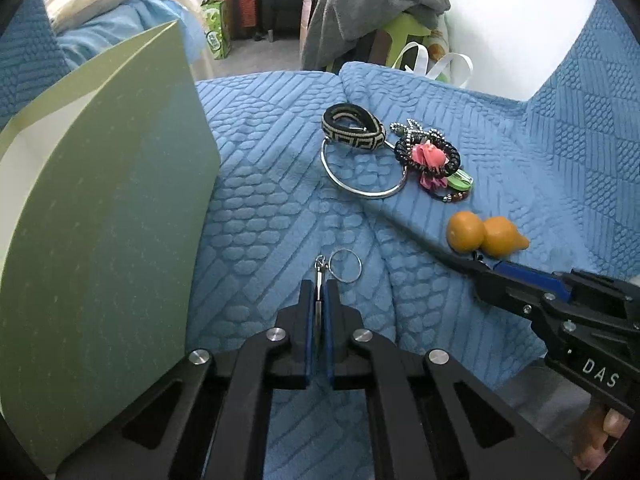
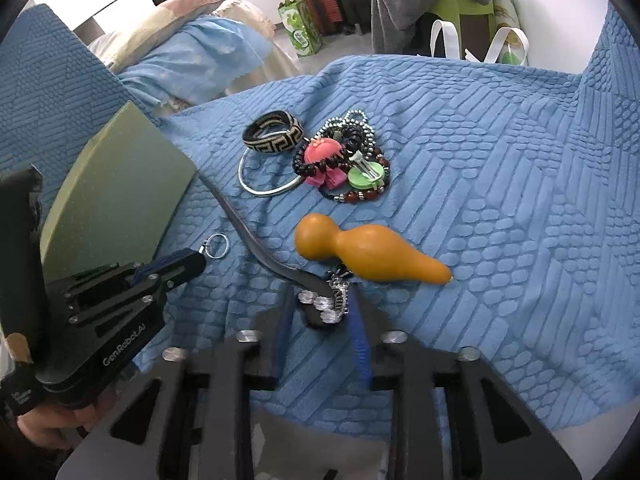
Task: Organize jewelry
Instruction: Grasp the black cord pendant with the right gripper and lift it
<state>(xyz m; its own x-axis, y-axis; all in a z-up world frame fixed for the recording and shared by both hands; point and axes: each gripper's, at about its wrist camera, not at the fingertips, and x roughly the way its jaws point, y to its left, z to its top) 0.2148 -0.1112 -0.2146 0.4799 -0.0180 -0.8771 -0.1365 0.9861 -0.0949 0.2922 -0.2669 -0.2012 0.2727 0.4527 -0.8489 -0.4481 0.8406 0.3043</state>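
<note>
My left gripper (image 1: 319, 286) is shut on a small metal clasp with a key ring (image 1: 346, 266) hanging off its tip, also seen in the right wrist view (image 2: 216, 245). My right gripper (image 2: 320, 312) stands part open around a black headband end set with clear stones (image 2: 324, 306). An orange gourd charm (image 2: 368, 250) lies just ahead of it. A pile of jewelry lies further back: a patterned bangle (image 1: 354, 128), a silver hoop (image 1: 362, 172), a pink flower hair tie (image 1: 430, 156), beaded bracelets (image 2: 360, 196).
A green paper bag (image 1: 104, 216) stands open at the left, close beside my left gripper. Everything rests on a blue textured blanket (image 1: 280, 208). Behind are a chair with grey clothes (image 1: 372, 4) and a bed.
</note>
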